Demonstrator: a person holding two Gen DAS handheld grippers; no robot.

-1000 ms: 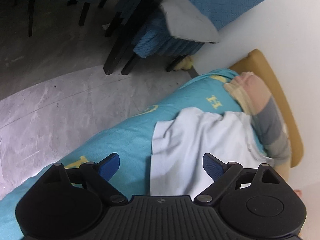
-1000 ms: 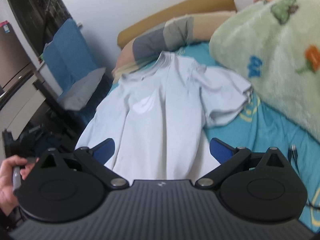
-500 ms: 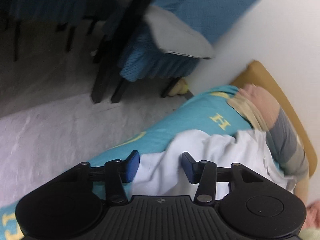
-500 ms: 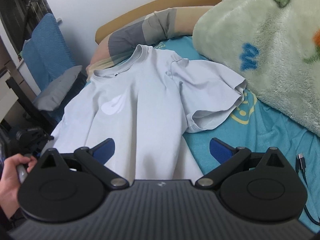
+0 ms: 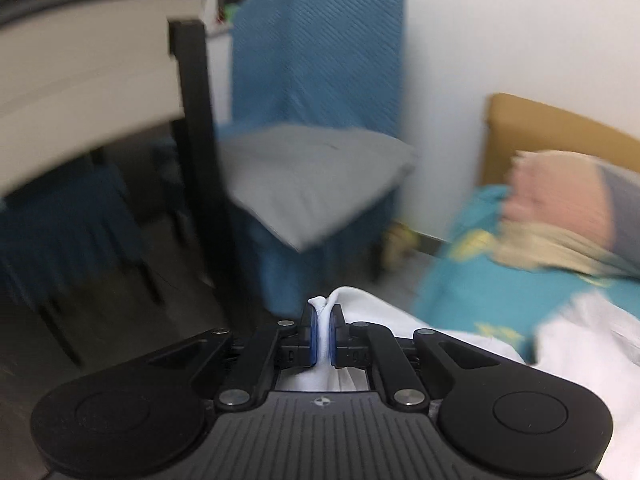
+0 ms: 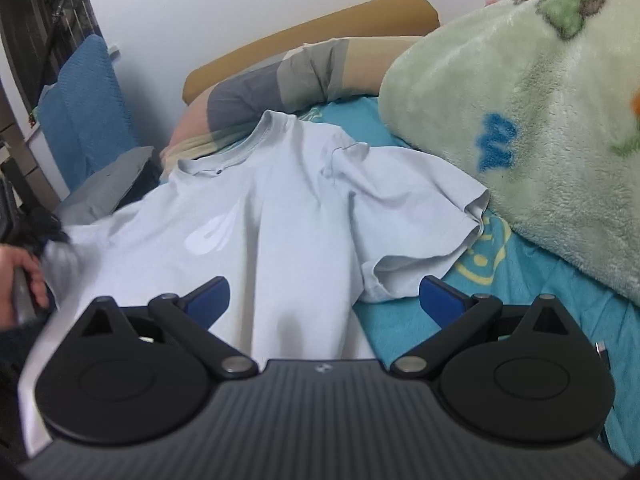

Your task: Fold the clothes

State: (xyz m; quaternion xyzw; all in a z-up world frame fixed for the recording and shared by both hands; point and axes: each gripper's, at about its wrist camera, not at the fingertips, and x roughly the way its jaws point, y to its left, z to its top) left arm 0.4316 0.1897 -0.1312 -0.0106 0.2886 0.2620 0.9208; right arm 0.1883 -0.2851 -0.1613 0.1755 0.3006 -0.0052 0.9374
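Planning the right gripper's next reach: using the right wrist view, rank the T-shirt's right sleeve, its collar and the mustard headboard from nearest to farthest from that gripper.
1. T-shirt sleeve: just beyond the right gripper, beside its right finger.
2. Collar: farther up the bed, slightly left of centre.
3. Mustard headboard: farthest, against the wall behind the striped pillow.

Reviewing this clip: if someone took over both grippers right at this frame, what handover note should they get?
Left gripper: shut on a bunched edge of the white T-shirt, at the shirt's left side by the bed edge.
Right gripper: open, empty, hovering above the shirt's lower part.
T-shirt: front up on the teal bedsheet, collar toward the striped pillow, right sleeve spread beside the green fleece blanket.
Done: one edge gripped; no fold visible.
Left: probably carry the gripped side across, fold the right sleeve in, then fold lengthwise.
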